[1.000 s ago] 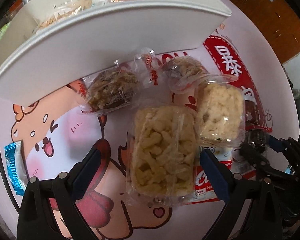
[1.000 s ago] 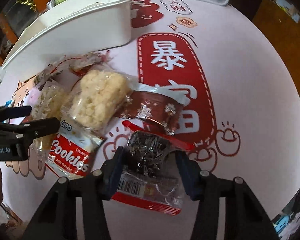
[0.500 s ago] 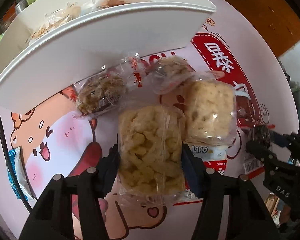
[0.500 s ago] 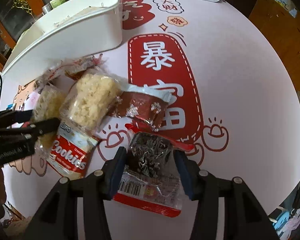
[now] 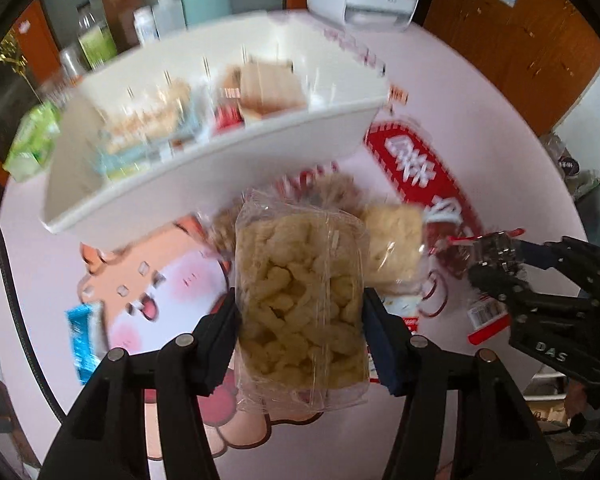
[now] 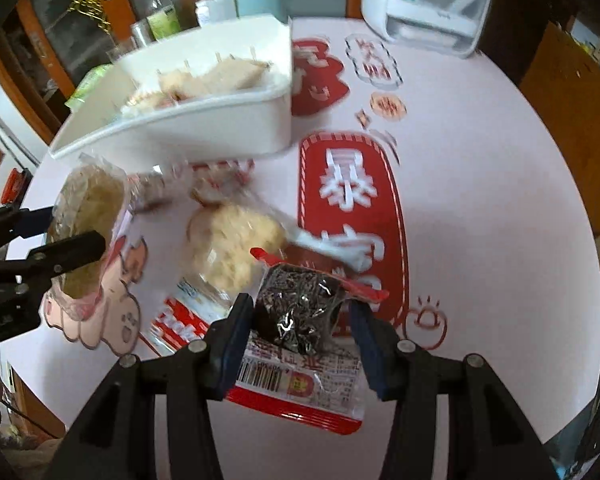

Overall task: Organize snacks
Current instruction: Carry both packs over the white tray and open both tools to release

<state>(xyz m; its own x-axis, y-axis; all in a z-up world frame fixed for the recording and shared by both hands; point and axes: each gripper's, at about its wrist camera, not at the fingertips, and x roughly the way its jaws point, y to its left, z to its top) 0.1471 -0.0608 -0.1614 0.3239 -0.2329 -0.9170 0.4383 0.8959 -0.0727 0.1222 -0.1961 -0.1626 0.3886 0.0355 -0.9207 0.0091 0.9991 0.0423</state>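
Left hand-held gripper angled steeply down, clamping puffed-snack bag.

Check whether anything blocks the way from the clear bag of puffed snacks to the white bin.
Nothing visible does. The left hand-held gripper holds the puffed snacks bag clear of the table, and the white bin behind it is open-topped.

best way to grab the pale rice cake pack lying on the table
Take the rice cake pack across its two long sides, coming straight down from above. It lies flat, partly over the cookies pack, and its crinkly end seals look too flimsy to pinch.
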